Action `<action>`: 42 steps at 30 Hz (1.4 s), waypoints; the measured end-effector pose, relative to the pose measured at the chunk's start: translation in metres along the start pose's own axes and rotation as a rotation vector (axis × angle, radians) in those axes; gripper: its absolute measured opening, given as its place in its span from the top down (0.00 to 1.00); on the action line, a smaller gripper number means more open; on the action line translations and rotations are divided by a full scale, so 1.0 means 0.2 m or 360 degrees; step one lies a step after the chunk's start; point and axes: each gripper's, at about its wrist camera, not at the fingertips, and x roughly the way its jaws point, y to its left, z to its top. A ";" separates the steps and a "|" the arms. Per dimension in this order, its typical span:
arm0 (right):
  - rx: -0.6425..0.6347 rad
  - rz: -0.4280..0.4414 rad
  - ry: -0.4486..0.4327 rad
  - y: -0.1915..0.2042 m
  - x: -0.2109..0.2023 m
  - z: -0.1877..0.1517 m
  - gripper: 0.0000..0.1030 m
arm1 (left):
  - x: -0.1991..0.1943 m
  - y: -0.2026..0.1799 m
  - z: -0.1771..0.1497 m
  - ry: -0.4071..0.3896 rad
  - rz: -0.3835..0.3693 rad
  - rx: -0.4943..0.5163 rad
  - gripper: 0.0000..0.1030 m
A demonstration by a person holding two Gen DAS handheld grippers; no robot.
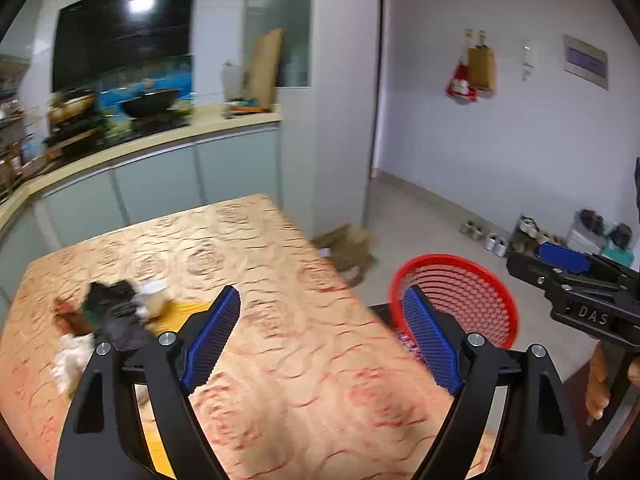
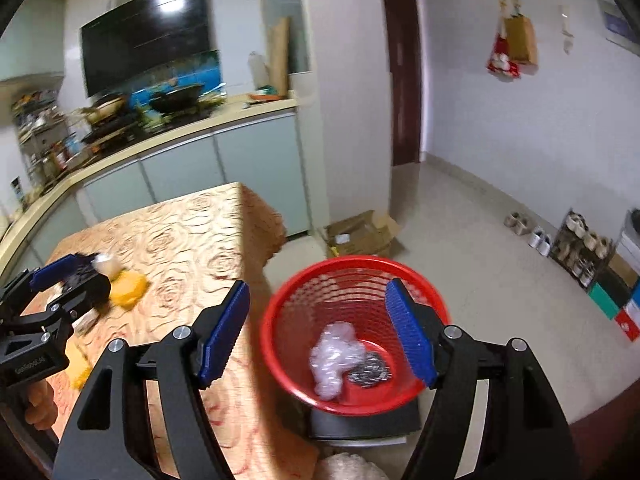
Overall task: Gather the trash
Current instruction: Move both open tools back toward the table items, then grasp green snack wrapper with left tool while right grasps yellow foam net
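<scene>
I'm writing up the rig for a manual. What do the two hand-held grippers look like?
Each hand-held gripper, left and right, has a black frame with triangular cut-outs, silver pivot bolts, and two fingers faced with ribbed blue pads. White lettering marks the side of each body, only partly readable. No cables or sleeves show.

I stand in a kitchen with pale walls [image 2: 500, 128] and a light tiled floor [image 2: 460, 240]. A curved counter [image 1: 168, 140] over grey-green cabinets [image 1: 160, 184] carries a wok [image 1: 150, 106] beneath a black hood [image 1: 124, 32]. Shoes [image 2: 536, 236] line the far wall near a dark doorway [image 2: 404, 80].
</scene>
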 end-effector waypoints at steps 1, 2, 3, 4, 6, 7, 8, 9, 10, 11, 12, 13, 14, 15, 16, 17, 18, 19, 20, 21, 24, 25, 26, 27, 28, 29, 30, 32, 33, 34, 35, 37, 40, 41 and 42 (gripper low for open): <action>-0.0017 0.0022 0.0001 0.04 0.00 0.00 0.34 | -0.02 0.04 -0.01 0.0000 0.0027 -0.0024 0.21; -0.0027 0.0035 0.0001 0.06 0.00 0.01 0.34 | -0.04 0.08 -0.03 0.0001 0.0048 -0.0039 0.21; -0.0041 0.0060 0.0003 0.10 0.00 0.01 0.34 | -0.06 0.13 -0.05 0.0003 0.0079 -0.0062 0.21; -0.0050 0.0079 0.0006 0.13 0.00 0.01 0.33 | -0.08 0.18 -0.06 0.0007 0.0112 -0.0086 0.21; -0.0076 0.0126 0.0017 0.20 0.01 0.01 0.33 | -0.11 0.27 -0.09 0.0015 0.0183 -0.0124 0.21; -0.0086 0.0140 0.0021 0.23 0.01 0.00 0.33 | -0.12 0.30 -0.10 0.0017 0.0207 -0.0136 0.21; -0.0101 0.0164 0.0031 0.26 0.01 -0.01 0.33 | -0.15 0.36 -0.12 0.0020 0.0246 -0.0161 0.21; -0.0116 0.0182 0.0041 0.29 0.02 -0.01 0.33 | -0.17 0.41 -0.13 0.0023 0.0276 -0.0182 0.21; -0.0134 0.0200 0.0053 0.33 0.03 -0.02 0.33 | -0.21 0.47 -0.16 0.0030 0.0323 -0.0212 0.21; -0.0155 0.0224 0.0069 0.37 0.04 -0.03 0.33 | -0.23 0.51 -0.18 0.0033 0.0354 -0.0230 0.21; -0.0167 0.0241 0.0078 0.39 0.04 -0.04 0.33 | -0.26 0.56 -0.21 0.0036 0.0386 -0.0248 0.21; -0.0180 0.0261 0.0087 0.43 0.05 -0.04 0.33 | -0.29 0.62 -0.23 0.0044 0.0435 -0.0270 0.21; -0.0191 0.0281 0.0093 0.46 0.05 -0.05 0.33 | -0.31 0.65 -0.25 0.0049 0.0471 -0.0286 0.21; -0.0205 0.0312 0.0100 0.50 0.06 -0.05 0.33 | -0.33 0.70 -0.27 0.0057 0.0510 -0.0309 0.21; -0.0215 0.0334 0.0102 0.52 0.06 -0.06 0.33 | -0.36 0.74 -0.30 0.0067 0.0544 -0.0336 0.21; -0.0223 0.0350 0.0104 0.54 0.06 -0.06 0.33 | -0.37 0.79 -0.32 0.0079 0.0567 -0.0361 0.21; -0.0238 0.0372 0.0110 0.58 0.06 -0.07 0.33 | -0.38 0.82 -0.34 0.0092 0.0585 -0.0379 0.21; -0.0250 0.0390 0.0116 0.60 0.06 -0.08 0.33 | -0.39 0.85 -0.37 0.0108 0.0602 -0.0394 0.21; -0.0262 0.0408 0.0123 0.63 0.06 -0.08 0.33 | -0.40 0.87 -0.38 0.0119 0.0612 -0.0399 0.21; -0.0272 0.0420 0.0128 0.65 0.06 -0.09 0.33 | -0.41 0.89 -0.40 0.0129 0.0625 -0.0405 0.21; -0.0283 0.0443 0.0139 0.68 0.06 -0.09 0.33 | -0.42 0.92 -0.48 0.0178 0.0622 -0.0424 0.20; -0.0283 0.0450 0.0142 0.69 0.06 -0.09 0.33 | -0.41 0.93 -0.51 0.0200 0.0614 -0.0438 0.19; -0.0282 0.0458 0.0146 0.69 0.06 -0.09 0.33 | -0.40 0.94 -0.53 0.0219 0.0605 -0.0452 0.19; -0.0286 0.0463 0.0148 0.70 0.06 -0.09 0.33 | -0.39 0.94 -0.54 0.0231 0.0601 -0.0461 0.19; -0.0291 0.0464 0.0149 0.71 0.06 -0.10 0.33 | -0.37 0.96 -0.56 0.0258 0.0601 -0.0477 0.19; -0.0298 0.0467 0.0152 0.71 0.06 -0.09 0.33 | -0.35 0.96 -0.56 0.0276 0.0602 -0.0487 0.19; -0.0306 0.0471 0.0155 0.72 0.06 -0.10 0.33 | -0.32 0.97 -0.57 0.0299 0.0605 -0.0496 0.19; -0.0314 0.0474 0.0163 0.73 0.07 -0.11 0.33 | -0.27 0.99 -0.59 0.0361 0.0623 -0.0513 0.19; -0.0317 0.0476 0.0168 0.73 0.07 -0.11 0.33 | -0.24 1.01 -0.60 0.0386 0.0625 -0.0530 0.19; -0.0319 0.0477 0.0174 0.74 0.07 -0.12 0.33 | -0.23 1.02 -0.61 0.0404 0.0612 -0.0554 0.19; -0.0321 0.0476 0.0180 0.74 0.08 -0.12 0.33 | -0.21 1.03 -0.61 0.0415 0.0603 -0.0571 0.19; -0.0324 0.0475 0.0194 0.75 0.09 -0.13 0.33 | -0.19 1.05 -0.62 0.0437 0.0600 -0.0594 0.19; -0.0340 0.0484 0.0218 0.78 0.11 -0.14 0.33 | -0.16 1.06 -0.61 0.0455 0.0603 -0.0606 0.19; -0.0351 0.0490 0.0226 0.79 0.12 -0.15 0.33 | -0.15 1.07 -0.61 0.0472 0.0609 -0.0608 0.19; -0.0361 0.0494 0.0229 0.80 0.12 -0.15 0.33 | -0.14 1.08 -0.62 0.0486 0.0611 -0.0614 0.19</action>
